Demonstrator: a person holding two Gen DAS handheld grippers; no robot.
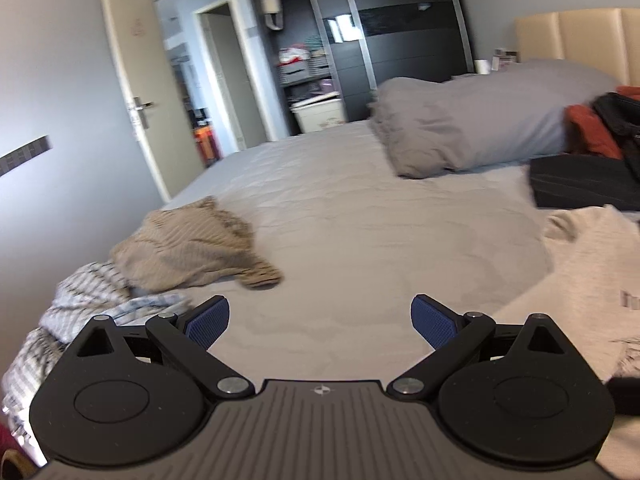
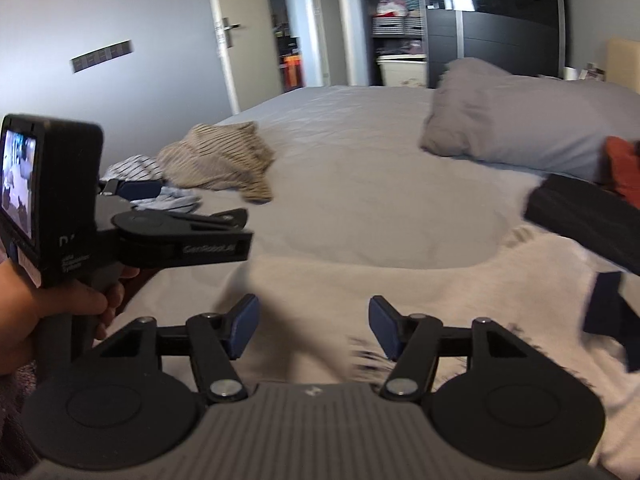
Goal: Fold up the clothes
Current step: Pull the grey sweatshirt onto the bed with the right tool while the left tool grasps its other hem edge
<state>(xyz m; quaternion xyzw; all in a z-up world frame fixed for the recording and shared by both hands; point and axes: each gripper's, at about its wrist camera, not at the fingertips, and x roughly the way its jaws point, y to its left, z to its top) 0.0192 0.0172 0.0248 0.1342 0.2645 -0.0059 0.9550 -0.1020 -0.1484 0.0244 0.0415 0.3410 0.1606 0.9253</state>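
While both hand-held grippers (image 1: 320, 322) (image 2: 312, 330) stand spread and empty, we judge the pale garment (image 2: 400, 292) at six o'clock soft, light, best pinched at its edge.

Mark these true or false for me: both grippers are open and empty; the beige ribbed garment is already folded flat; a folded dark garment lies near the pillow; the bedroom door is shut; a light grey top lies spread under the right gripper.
1. Both the left gripper and the right gripper are open and empty. True.
2. The beige ribbed garment is folded flat. False: it lies crumpled in a heap.
3. A folded dark garment lies near the grey pillow. True.
4. The door is shut. False: it stands open.
5. A light grey top lies spread below the right gripper. True.
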